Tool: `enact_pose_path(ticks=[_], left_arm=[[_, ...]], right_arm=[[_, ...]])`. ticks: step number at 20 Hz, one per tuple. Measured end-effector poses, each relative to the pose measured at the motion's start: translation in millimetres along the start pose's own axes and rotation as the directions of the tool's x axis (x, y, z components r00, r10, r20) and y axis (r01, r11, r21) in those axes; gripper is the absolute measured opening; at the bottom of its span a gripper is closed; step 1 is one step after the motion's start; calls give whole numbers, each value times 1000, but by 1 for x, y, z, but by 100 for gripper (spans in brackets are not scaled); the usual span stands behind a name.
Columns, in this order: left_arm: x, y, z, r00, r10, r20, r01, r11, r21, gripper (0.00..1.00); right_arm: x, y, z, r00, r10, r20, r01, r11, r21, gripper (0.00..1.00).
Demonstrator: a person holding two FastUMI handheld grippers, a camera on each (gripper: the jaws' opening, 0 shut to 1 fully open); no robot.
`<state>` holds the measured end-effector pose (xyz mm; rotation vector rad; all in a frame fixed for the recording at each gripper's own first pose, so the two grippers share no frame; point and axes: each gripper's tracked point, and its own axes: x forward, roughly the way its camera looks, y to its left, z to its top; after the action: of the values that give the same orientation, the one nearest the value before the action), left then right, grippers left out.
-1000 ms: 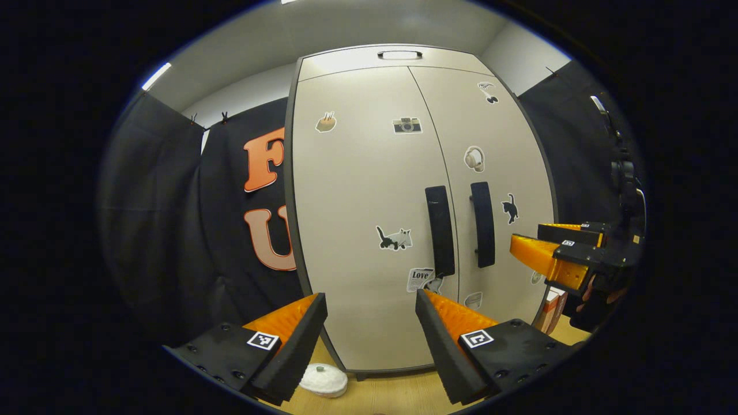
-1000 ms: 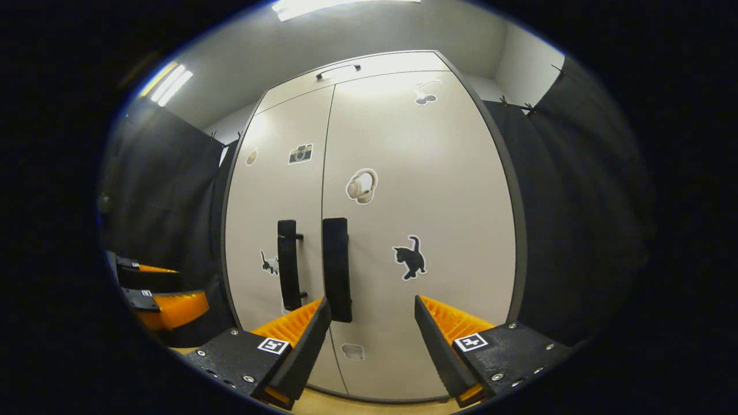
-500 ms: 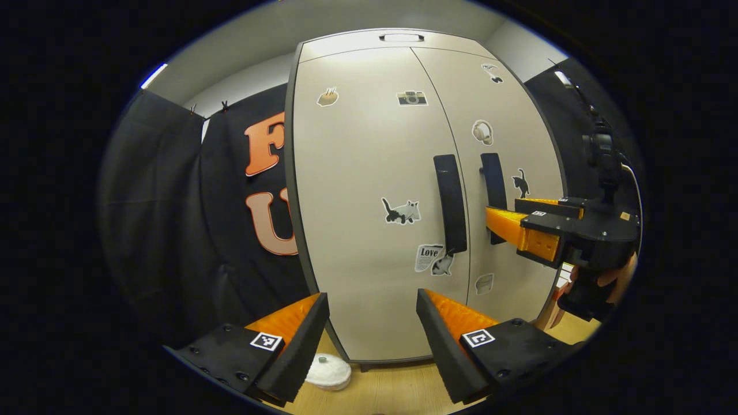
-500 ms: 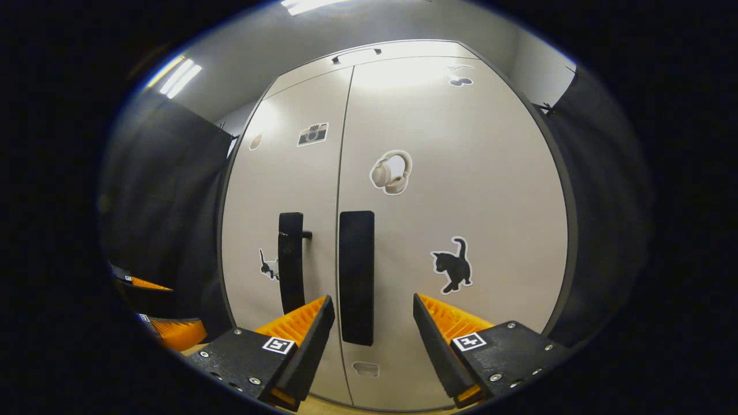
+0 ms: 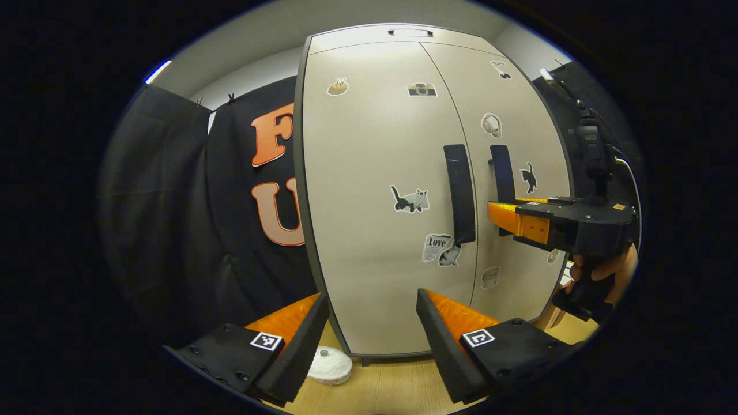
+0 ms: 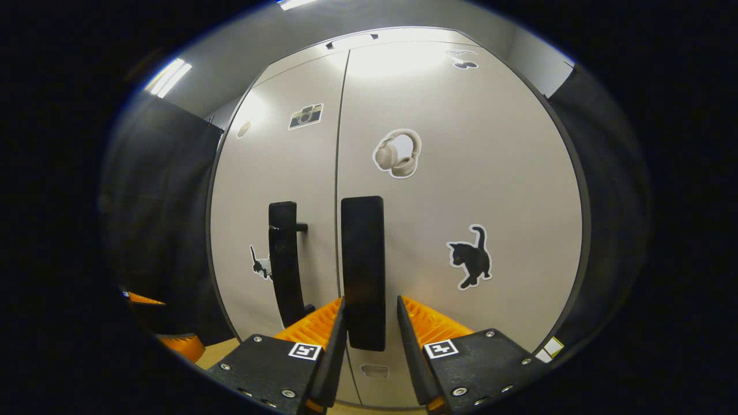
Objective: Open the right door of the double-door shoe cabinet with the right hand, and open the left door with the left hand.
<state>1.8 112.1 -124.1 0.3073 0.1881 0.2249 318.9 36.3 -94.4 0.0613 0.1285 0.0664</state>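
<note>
The beige double-door shoe cabinet stands with both doors closed. Each door has a tall black handle beside the centre seam. My right gripper is at the right door's handle, whose lower end lies between the fingers. The left finger touches it, and a thin gap shows at the right finger. In the left gripper view, the right gripper reaches the right handle. My left gripper is open and empty, low and well short of the left handle.
A white round lidded object lies on the wooden floor at the cabinet's lower left corner. Black cloth walls stand on both sides of the cabinet. A hand holds the right gripper.
My right gripper moved forward until its fingers straddle the right handle, and its fingers narrowed. The left gripper shifted a little, and the cabinet sits slightly farther right in its view.
</note>
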Motion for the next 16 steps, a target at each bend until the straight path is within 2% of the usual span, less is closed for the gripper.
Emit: enact_pose_path(ticks=[1, 3, 8, 16], left_arm=[[-2, 2, 3, 1000, 1, 6, -1, 1000, 0, 98], [-5, 7, 8, 1000, 7, 12, -7, 1000, 7, 98], [-8, 18, 16, 1000, 26, 3, -26, 999, 22, 98], [-14, 19, 24, 999, 41, 22, -41, 999, -1, 97]], right_arm=[[0, -1, 0, 1000, -20, -4, 20, 1000, 5, 39], [0, -2, 0, 999, -45, -9, 45, 999, 15, 31], [-1, -2, -1, 998, -54, -20, 55, 998, 37, 25], [-3, 0, -1, 999, -27, -38, 29, 998, 54, 17]])
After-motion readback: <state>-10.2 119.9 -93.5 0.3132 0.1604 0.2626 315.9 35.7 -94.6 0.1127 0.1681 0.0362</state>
